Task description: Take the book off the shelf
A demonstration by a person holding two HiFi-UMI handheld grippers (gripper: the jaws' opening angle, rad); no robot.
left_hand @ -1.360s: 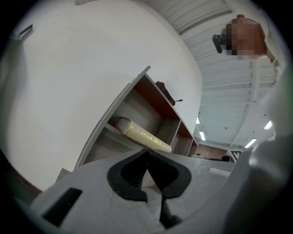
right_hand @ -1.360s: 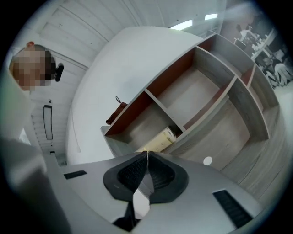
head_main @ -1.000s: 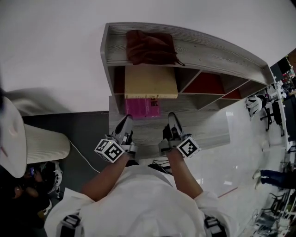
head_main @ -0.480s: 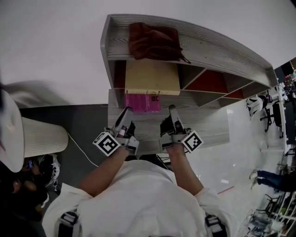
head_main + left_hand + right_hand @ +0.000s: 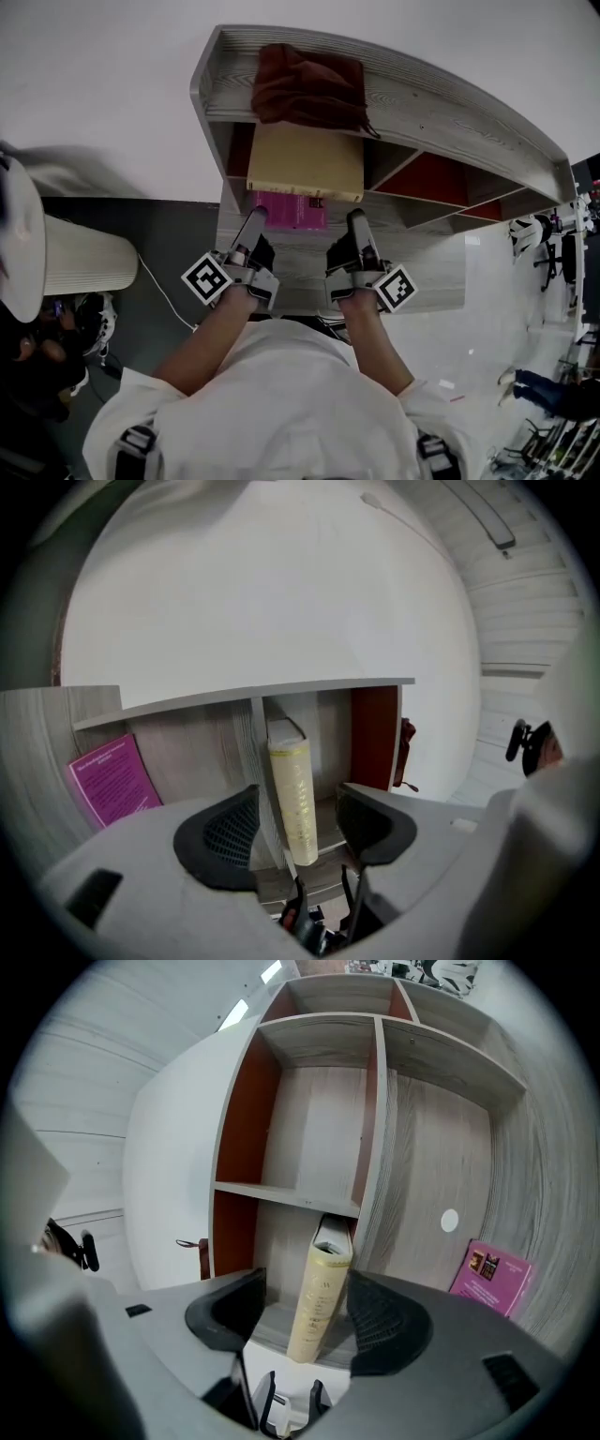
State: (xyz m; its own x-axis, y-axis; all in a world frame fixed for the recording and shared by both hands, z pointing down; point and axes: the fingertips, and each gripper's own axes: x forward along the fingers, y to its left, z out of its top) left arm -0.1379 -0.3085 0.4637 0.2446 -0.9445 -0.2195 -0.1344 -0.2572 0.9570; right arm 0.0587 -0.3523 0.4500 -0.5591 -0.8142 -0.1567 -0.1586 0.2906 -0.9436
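A thick cream-yellow book (image 5: 305,161) stands in the left compartment of the grey wooden shelf (image 5: 441,103) and juts out of it. My left gripper (image 5: 251,223) and right gripper (image 5: 361,225) hover side by side just in front of it, over the lower ledge. In the left gripper view the book's spine (image 5: 293,799) shows ahead, in line with the gap of the left gripper (image 5: 298,822). The right gripper (image 5: 307,1312) also frames the spine (image 5: 323,1297). Both pairs of jaws are opening, and no pad touches the book.
A dark red cloth bag (image 5: 309,84) lies on the shelf top. A magenta booklet (image 5: 291,211) leans on the ledge below the book. Compartments with red backs (image 5: 427,173) lie to the right. A white ribbed cylinder (image 5: 89,267) and a cable (image 5: 164,295) are at the left.
Both grippers have moved forward, closer to the book and the shelf. Their jaws now stand spread apart.
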